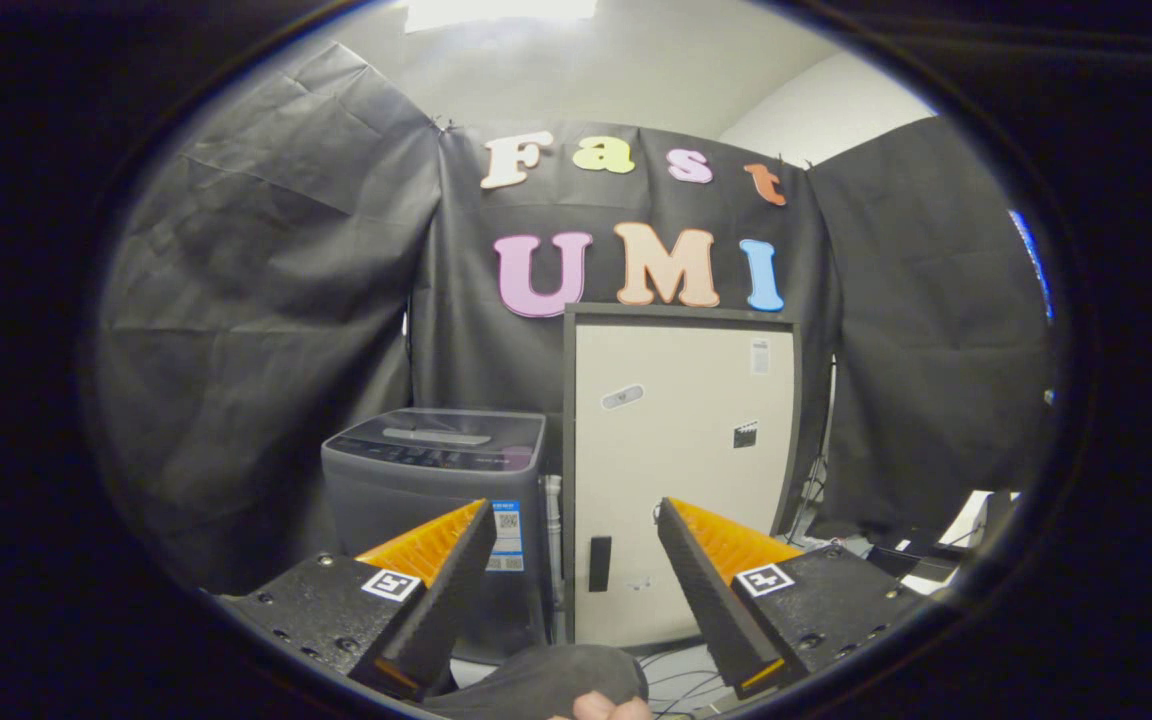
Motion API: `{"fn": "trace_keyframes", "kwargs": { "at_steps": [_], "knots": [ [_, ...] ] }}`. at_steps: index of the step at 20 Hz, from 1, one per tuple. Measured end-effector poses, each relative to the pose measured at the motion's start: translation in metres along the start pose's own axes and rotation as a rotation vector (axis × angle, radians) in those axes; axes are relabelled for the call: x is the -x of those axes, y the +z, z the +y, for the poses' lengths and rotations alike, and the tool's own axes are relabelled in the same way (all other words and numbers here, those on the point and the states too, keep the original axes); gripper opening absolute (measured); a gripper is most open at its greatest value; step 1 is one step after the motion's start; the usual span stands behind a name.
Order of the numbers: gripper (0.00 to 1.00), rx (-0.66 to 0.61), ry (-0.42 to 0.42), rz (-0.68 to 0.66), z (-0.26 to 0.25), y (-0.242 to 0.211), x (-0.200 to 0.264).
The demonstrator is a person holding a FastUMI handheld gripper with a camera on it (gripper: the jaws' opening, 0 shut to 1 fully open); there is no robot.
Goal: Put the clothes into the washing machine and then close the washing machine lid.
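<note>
Claw (576, 520) spread, washing machine (436, 500) beyond left finger

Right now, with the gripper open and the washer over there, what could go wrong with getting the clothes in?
The washing machine's lid looks shut, so it probably needs lifting before anything goes in. The gripper is open and holds nothing; the dark cloth lies low, near a hand, and a pinch could catch the hand. The machine stands close beside the pale cabinet, which leaves little room to swing.
</note>
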State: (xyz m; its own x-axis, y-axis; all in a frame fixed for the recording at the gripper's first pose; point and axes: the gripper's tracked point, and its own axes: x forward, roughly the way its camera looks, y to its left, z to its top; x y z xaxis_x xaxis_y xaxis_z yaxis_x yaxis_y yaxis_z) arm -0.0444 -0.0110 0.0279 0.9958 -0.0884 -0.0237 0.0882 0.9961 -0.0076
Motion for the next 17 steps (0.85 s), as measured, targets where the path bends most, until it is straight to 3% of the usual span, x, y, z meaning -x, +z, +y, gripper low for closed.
{"fn": "trace_keyframes", "kwargs": {
  "at_steps": [17],
  "knots": [
    [0.99, 0.001, -0.004, 0.006, -0.0006, -0.0015, -0.0004]
  ]
}}
